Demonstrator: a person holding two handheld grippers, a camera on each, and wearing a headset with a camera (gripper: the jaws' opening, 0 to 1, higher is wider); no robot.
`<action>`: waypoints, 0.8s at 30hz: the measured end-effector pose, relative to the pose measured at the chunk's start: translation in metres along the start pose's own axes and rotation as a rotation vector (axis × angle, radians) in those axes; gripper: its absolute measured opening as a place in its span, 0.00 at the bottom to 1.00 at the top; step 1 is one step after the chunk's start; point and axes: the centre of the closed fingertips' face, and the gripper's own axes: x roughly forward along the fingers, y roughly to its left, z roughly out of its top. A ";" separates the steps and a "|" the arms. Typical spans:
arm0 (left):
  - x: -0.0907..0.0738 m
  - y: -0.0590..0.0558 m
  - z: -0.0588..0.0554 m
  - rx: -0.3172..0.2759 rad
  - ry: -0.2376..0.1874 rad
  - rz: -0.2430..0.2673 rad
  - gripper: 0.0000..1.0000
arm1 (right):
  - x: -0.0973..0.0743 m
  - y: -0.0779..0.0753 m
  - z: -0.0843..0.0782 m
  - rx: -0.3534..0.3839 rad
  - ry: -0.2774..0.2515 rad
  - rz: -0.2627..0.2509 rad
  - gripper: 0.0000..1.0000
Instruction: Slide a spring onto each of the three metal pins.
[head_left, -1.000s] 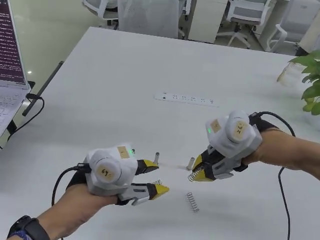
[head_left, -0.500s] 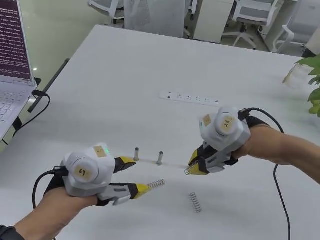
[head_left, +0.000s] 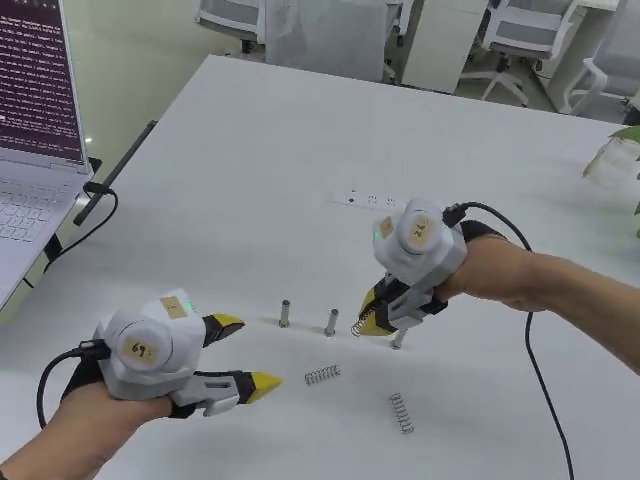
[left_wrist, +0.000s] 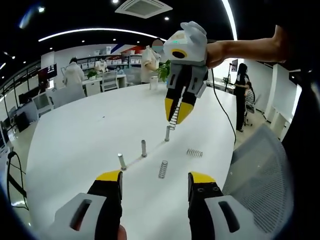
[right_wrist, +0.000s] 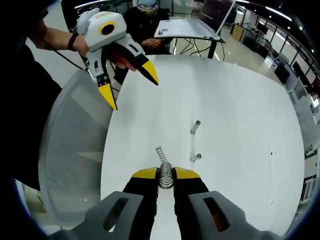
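White table top (head_left: 250, 170) carries everything here. At its far left edge stands an open laptop (head_left: 30, 150) with a purple screen. Next comes the left gripper (head_left: 247, 351), held low over the table near the front edge. Its yellow-tipped jaws are spread wide and nothing is between them.

Just beyond those jaws, three metal pins stand upright in a row, apart from each other: the left pin (head_left: 285, 313), the middle pin (head_left: 331, 322) and the right pin (head_left: 398, 340). All three are bare. The first loose spring (head_left: 322, 374) lies flat on the table in front of the middle pin, between it and the left gripper. The second loose spring (head_left: 401, 412) lies further right, in front of the right pin.

The right gripper (head_left: 365, 322) hangs with its tips down, just above the right pin. Its jaws are nearly closed and pinch the third spring (right_wrist: 161, 157) at one end, so the rest sticks out past the tips. In the left gripper view the free end is close to the top of the right pin; I cannot tell if they touch.

Behind the right gripper a white power strip (head_left: 375, 200) lies on the table. At the far right edge are green plant leaves (head_left: 620, 150).
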 end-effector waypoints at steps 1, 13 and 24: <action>-0.001 0.001 -0.001 -0.001 0.001 0.005 0.50 | 0.002 -0.001 0.001 -0.004 0.006 0.002 0.08; -0.014 0.015 -0.010 -0.032 0.006 0.060 0.57 | 0.023 -0.012 0.022 -0.032 0.015 0.025 0.08; -0.022 0.019 -0.021 -0.057 0.025 0.082 0.61 | 0.038 -0.032 0.037 -0.062 0.040 0.023 0.08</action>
